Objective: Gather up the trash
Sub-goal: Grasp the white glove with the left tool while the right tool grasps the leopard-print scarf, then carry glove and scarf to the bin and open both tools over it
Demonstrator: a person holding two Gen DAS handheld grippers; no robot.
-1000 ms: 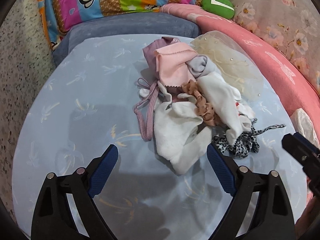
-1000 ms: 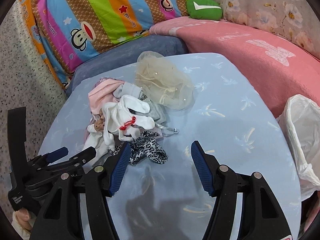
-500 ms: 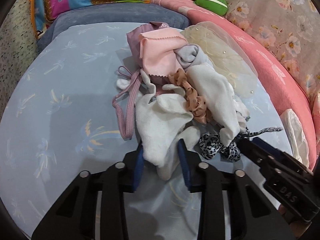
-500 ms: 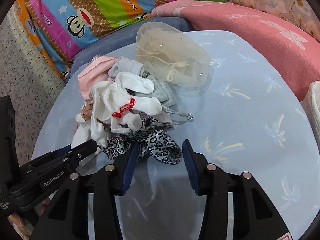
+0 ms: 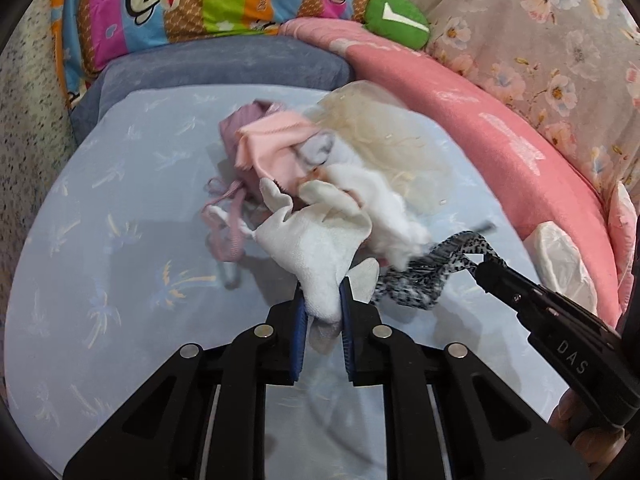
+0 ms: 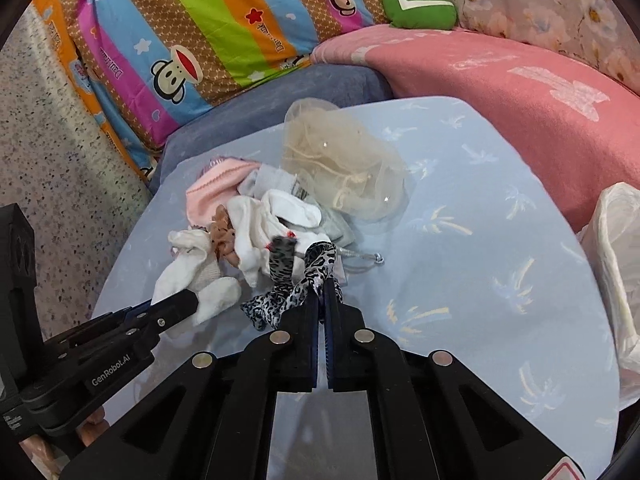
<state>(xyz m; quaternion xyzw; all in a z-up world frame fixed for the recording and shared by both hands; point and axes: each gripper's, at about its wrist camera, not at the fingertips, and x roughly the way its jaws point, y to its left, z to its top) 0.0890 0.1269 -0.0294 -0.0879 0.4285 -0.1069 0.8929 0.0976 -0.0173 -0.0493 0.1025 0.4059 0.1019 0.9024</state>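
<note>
Both grippers had closed in from wide open since the earlier frame. Left gripper (image 5: 322, 300) was closing, pinching a white sock (image 5: 320, 248); right gripper (image 6: 321, 292) was pressed together on a leopard band (image 6: 316, 264), at 6 o'clock of the pile, to separate items for the bag (image 6: 616, 264) at 3 o'clock.

The lower end of the white sock (image 5: 320, 264) is hidden between the closing jaws of the left gripper (image 5: 322, 304). The leopard-print strip (image 6: 296, 284) disappears where the right gripper (image 6: 321, 300) pinches it, and its far end is smeared by motion blur. The white plastic bag (image 6: 616, 264) is cut off by the right edge, and much of the clothes pile (image 5: 320, 168) is blurred.
</note>
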